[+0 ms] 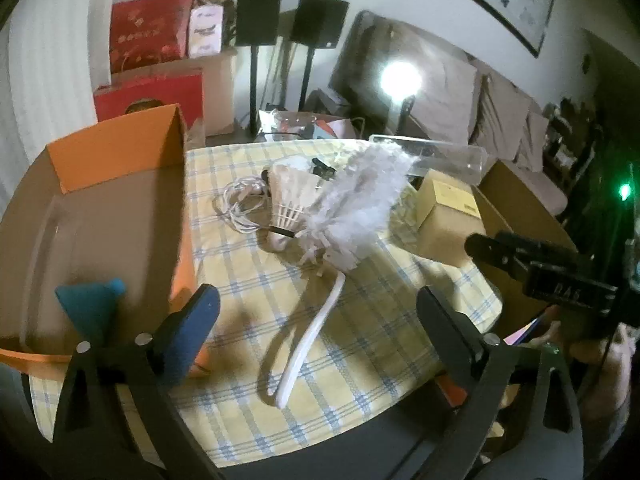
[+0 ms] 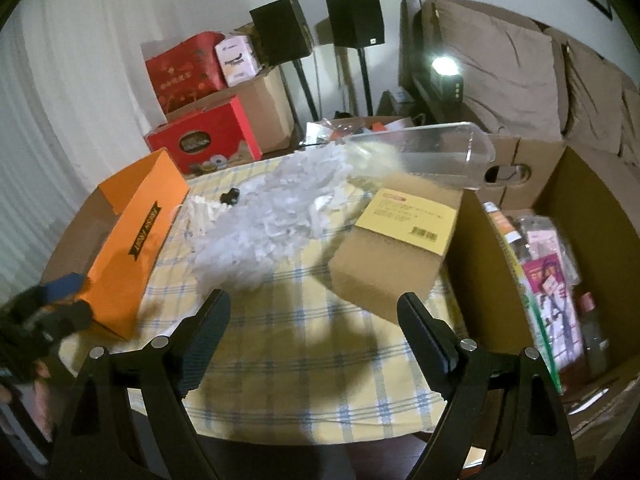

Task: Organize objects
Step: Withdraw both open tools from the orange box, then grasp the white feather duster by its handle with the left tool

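Lettering on the orange box [image 2: 132, 236] is the clearest writing I can find: a black strip with gold characters along its side, too blurred and tilted for me to read. The small brown carton [image 2: 394, 248] carries a pale yellow label [image 2: 416, 216] with a red mark, lines of tiny print and a barcode, none legible.

My left claw [image 1: 316, 320] hovers over the checked tablecloth [image 1: 360, 360] with its jaws spread wide and nothing between them; the orange box sits open just beside it. My right claw [image 2: 314, 320] is likewise spread apart and holds nothing.

On the cloth lie a white feather duster [image 1: 356, 208], a shuttlecock [image 1: 290, 196] touching it, a coiled white cable [image 1: 242, 204] and a clear plastic tube [image 2: 436, 152]. A large cardboard box [image 2: 592, 208] of packets stands to my right.
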### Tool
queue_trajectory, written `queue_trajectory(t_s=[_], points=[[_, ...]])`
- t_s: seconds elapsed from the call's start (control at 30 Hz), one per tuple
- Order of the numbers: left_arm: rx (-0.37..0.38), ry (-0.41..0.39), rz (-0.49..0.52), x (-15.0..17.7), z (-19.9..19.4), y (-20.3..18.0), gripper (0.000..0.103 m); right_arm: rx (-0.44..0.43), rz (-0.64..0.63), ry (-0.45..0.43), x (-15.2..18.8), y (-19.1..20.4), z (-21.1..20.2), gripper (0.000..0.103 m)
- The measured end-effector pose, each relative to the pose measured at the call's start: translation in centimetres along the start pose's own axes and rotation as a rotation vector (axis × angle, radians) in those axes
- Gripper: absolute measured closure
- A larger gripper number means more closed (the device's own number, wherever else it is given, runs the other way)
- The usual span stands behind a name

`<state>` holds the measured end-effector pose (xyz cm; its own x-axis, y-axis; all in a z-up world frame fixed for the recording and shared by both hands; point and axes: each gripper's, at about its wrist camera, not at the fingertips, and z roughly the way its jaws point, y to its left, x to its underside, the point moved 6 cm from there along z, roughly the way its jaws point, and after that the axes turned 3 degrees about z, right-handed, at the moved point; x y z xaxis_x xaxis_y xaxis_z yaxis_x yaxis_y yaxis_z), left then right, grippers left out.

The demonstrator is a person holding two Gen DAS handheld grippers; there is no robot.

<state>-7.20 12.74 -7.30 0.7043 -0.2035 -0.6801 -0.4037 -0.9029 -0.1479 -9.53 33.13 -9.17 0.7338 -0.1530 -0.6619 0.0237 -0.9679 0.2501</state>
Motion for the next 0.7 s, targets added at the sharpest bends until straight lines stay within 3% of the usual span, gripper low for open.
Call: queue_trajectory(t_s=[0.1, 0.23, 0.43, 0.53, 0.7], points=[[-0.008, -0.008, 0.027, 0.4, 0.4, -0.8, 0.015, -0.026, -0.004, 0.001, -0.1, 0.5, 0.1, 0.017], [-0.02, 0.028, 0.065, 1.1, 1.7, -1.5, 0.038, -0.068, -0.015, 0.008, -0.5, 1.6, 0.4, 0.021], [0.002, 0.079, 0.067, 2.3, 4.0, -1.8, 0.047, -0.134, -0.056, 0.033, -1.0, 4.1, 1.7, 0.039], [0.003, 0.096, 0.047, 2.8, 5.3, -1.2, 0.05, -0.153, -0.068, 0.066, -0.8, 5.2, 3.5, 0.043], [0.002, 0.122, 0.021, 3.6, 7.1, -0.4, 0.056, -0.252, 0.022, 0.157, 0.0, 5.4, 7.1, 0.056]])
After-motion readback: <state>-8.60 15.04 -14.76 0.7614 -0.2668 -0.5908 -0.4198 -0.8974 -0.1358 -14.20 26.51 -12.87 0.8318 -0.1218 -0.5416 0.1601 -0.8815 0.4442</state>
